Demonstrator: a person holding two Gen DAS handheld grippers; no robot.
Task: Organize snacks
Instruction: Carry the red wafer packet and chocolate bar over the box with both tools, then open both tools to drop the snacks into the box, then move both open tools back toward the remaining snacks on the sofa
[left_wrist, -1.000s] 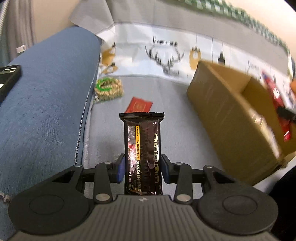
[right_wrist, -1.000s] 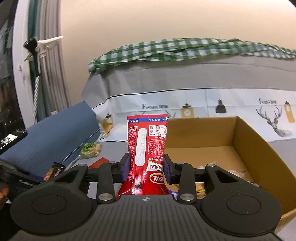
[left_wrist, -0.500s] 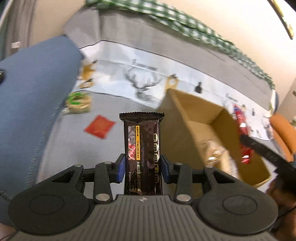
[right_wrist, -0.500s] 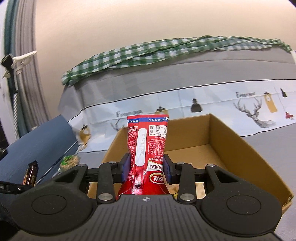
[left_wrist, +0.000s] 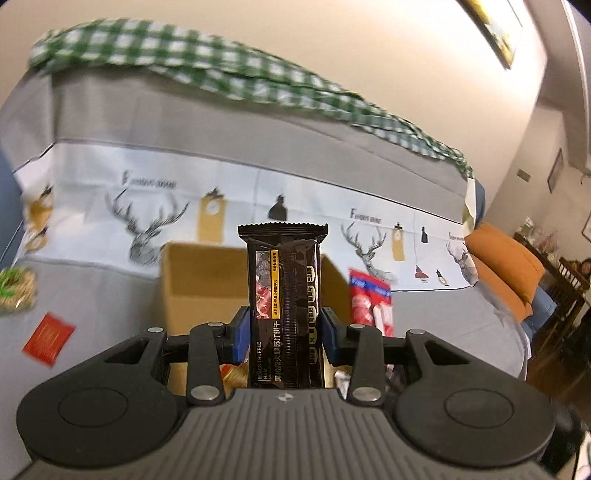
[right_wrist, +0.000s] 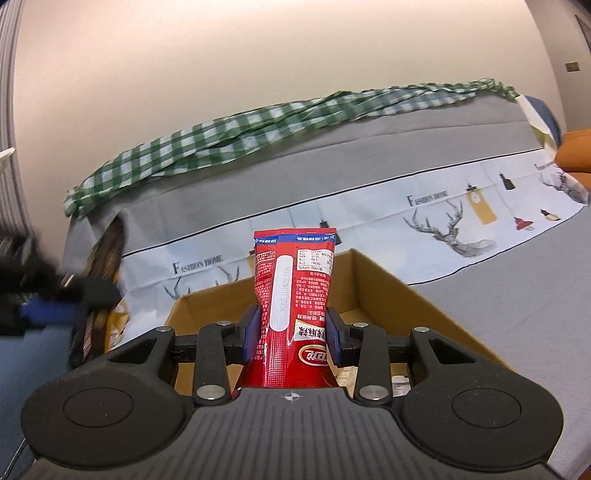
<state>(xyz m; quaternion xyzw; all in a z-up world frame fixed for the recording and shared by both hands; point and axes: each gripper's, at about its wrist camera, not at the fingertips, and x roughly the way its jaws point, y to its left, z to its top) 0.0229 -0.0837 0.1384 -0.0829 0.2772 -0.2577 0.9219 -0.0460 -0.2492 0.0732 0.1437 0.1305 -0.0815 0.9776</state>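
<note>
Both claws have swung toward the box since the earlier frames: a second ago the left view showed the box off to the right, with a blue cushion filling the left, and now the box (left_wrist: 199, 284) sits straight ahead behind the held bar; the right view has rolled, so the sofa back now slopes across it, and the box (right_wrist: 399, 295) lies closer below the claw.

Largest is the sofa (left_wrist: 110, 295), its seat and back under a grey cover with a white band of printed deer and tags; a green checked cloth (left_wrist: 221, 70) runs along the top of the back; an orange cushion (left_wrist: 506, 269) lies at the far right end; the open cardboard box stands on the seat.

Left claw (left_wrist: 284, 334) is partly closed, its blue pads pressing both sides of an upright black bar (left_wrist: 284, 306); right claw (right_wrist: 291, 336) is likewise closed on an upright red pouch (right_wrist: 295, 295), held over the box's near edge; the left view shows that pouch as a red blur right of the bar.

On the seat left of the box lie a green-and-tan snack (left_wrist: 14, 291) and, nearer, a small red packet (left_wrist: 48, 339), well apart from the box.
</note>
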